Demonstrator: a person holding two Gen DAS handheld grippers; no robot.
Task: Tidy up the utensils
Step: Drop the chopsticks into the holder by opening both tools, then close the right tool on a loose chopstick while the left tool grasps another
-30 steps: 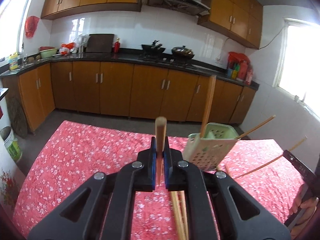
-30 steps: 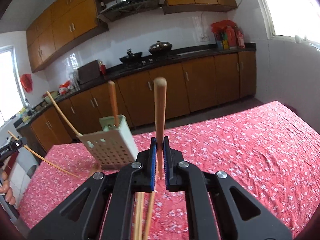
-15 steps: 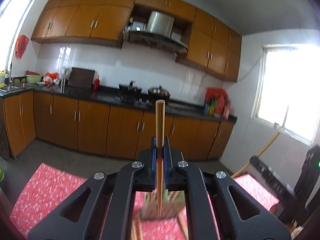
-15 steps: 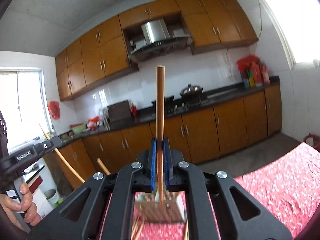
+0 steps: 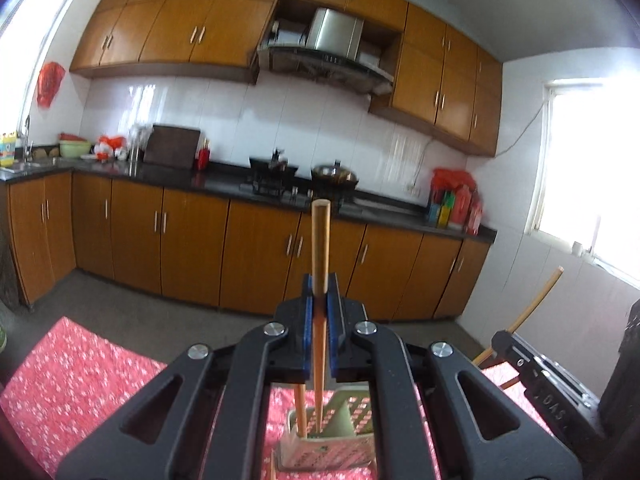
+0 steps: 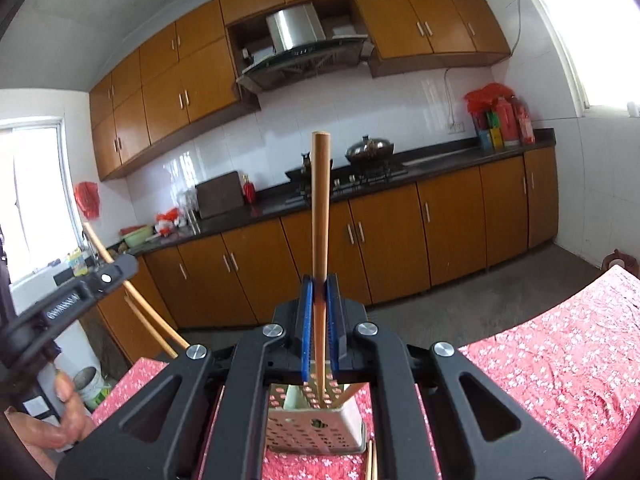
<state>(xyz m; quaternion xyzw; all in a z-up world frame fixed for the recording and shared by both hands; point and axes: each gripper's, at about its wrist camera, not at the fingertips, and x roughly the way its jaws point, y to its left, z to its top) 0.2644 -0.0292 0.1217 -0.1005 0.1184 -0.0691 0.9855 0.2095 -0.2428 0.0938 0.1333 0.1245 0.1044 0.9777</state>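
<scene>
Left wrist view: the left gripper (image 5: 319, 312) clamps a brown wooden chopstick (image 5: 320, 248), now raised over the pale green perforated plastic holder (image 5: 332, 446); the right gripper (image 6: 319, 312) likewise grips its own chopstick (image 6: 321, 208). Both look ready to drop in.

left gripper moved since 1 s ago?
Yes. The left gripper, shut on a chopstick, tilted up and swung right: the perforated holder dropped from right of its fingertips to below them, and the red tablecloth sank in frame.
</scene>
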